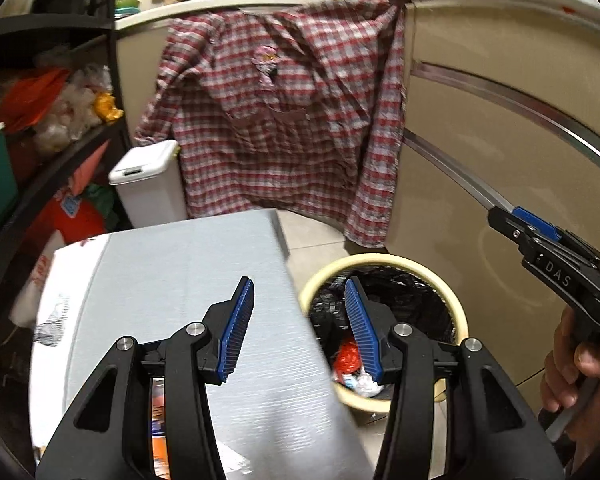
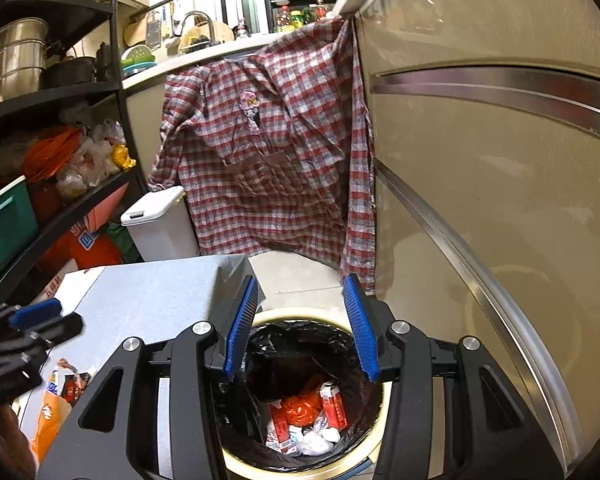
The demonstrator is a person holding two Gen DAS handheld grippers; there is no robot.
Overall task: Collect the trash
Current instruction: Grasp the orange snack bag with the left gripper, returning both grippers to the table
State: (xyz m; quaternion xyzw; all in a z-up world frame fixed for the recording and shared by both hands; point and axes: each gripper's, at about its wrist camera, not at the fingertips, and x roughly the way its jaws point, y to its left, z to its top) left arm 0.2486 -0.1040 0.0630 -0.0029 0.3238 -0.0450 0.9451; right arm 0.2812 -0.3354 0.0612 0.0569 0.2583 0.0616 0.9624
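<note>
Plaid shirt (image 2: 268, 152) hangs on beige cabinet (image 2: 480, 168) beside black shelving (image 2: 60, 92).

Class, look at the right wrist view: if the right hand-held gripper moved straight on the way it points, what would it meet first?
Probably the black-lined trash bin: the open right hand-held gripper sits over its mouth, so the trash inside comes first. Depth is unclear.
</note>
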